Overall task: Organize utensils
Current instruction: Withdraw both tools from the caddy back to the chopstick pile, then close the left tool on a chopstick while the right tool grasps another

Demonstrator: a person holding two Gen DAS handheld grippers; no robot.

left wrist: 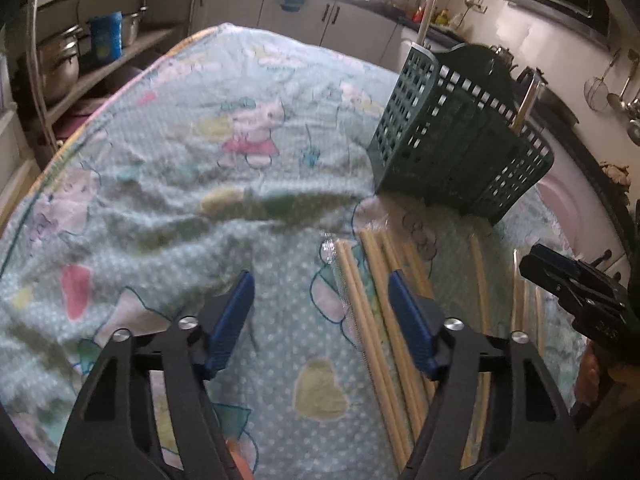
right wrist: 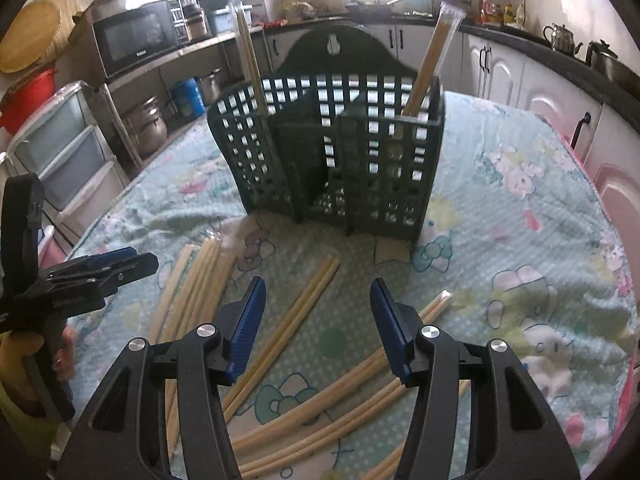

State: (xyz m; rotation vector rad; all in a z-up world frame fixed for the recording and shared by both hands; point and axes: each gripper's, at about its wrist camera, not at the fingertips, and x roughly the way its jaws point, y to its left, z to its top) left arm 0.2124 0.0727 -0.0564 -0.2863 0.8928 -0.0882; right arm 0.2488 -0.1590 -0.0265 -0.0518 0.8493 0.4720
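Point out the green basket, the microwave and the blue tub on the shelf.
Basket [right wrist: 256,160]: right wrist view, left lattice wall.
Microwave [right wrist: 134,40]: right wrist view, door glass.
Blue tub [left wrist: 106,36]: left wrist view, its front side.

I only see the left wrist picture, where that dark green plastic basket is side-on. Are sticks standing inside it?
Observer: Yes. The right wrist view faces the dark green slotted plastic basket. One pair of pale wooden chopsticks stands at its left end and a second pair at its right end.
Operator: And the middle?
Observer: The middle compartment looks empty, though it is dark in there.
Operator: Is the other claw holding something?
Observer: No. The right gripper is open, with nothing between its jaws, above loose chopsticks lying on the cartoon-print cloth.
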